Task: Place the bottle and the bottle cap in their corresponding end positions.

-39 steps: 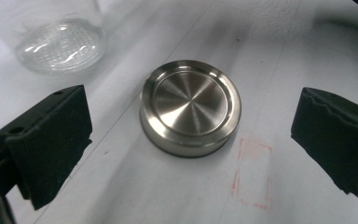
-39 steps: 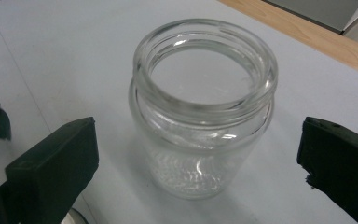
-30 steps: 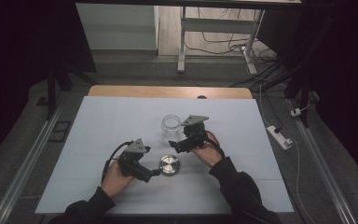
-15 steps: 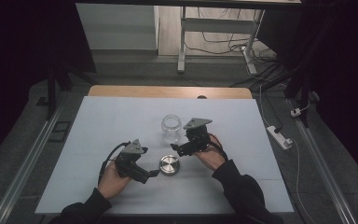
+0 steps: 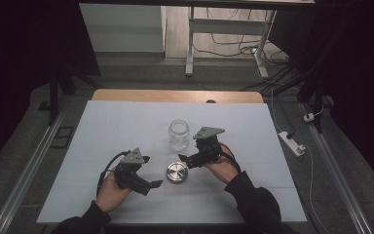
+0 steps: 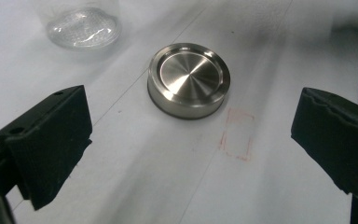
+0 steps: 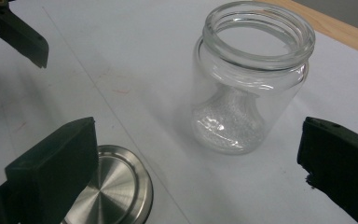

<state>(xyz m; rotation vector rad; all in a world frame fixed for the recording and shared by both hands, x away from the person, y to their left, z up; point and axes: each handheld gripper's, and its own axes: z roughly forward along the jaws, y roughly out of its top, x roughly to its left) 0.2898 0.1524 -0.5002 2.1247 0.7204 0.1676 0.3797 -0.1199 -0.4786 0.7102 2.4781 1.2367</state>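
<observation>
Glass jar (image 5: 178,134) and its metal lid (image 5: 176,172) are what I have in front of me, both sitting on the white desk (image 5: 126,122) around its middle. The jar stands upright with its mouth open, a little toward the far edge from the lid. The lid lies flat on the desk surface, apart from the jar, on the side nearer the person's edge.

I see my left gripper (image 5: 151,171) low over the desk just left of the lid, held in the person's left hand (image 5: 111,191). In the left gripper view its jaws are spread wide with nothing between them; the lid (image 6: 189,79) lies ahead of the gap, untouched, and the base of the jar (image 6: 83,29) shows at the top left. A faint red rectangle (image 6: 237,135) is drawn on the desk just beside the lid.

My right gripper (image 5: 182,161) sits to the right of the jar and just beyond the lid, held in the person's right hand (image 5: 220,165). In the right gripper view its jaws are also wide apart and hold nothing. The jar (image 7: 249,79) stands ahead of them, nearer the right-hand jaw in that view, not touching either. The lid (image 7: 109,191) lies partly behind the other jaw at the bottom of that view.
</observation>
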